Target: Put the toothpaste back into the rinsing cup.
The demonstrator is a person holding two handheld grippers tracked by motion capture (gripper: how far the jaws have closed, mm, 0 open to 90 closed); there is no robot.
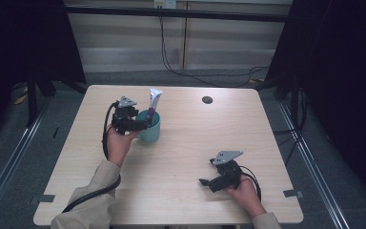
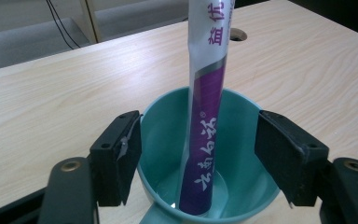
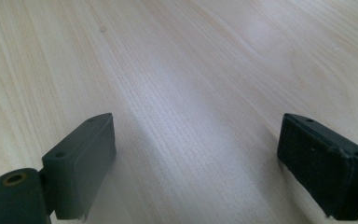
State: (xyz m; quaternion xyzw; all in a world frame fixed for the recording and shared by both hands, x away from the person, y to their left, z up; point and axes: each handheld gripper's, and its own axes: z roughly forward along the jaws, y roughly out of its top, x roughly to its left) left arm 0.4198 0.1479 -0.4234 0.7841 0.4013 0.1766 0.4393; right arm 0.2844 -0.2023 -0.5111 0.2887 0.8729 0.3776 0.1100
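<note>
While a purple and white tube [image 2: 204, 140] printed with white Chinese characters stands leaning in a teal cup [image 2: 242, 135] on the wooden worktop [image 1: 181, 157], the left hand-held gripper [image 2: 198, 154] has its jaws spread apart around the cup rim, and the right hand-held gripper [image 3: 196, 163] rests open over bare wood.

Pale wood bench [image 1: 181, 191] with a round cable hole [image 1: 207, 99] at 1 o'clock, grey floor [image 1: 124, 77] around, pale wall panels [image 1: 124, 38] and loose cables [image 1: 195, 76] at 12, black curtains [image 1: 343, 71] flanking.
</note>
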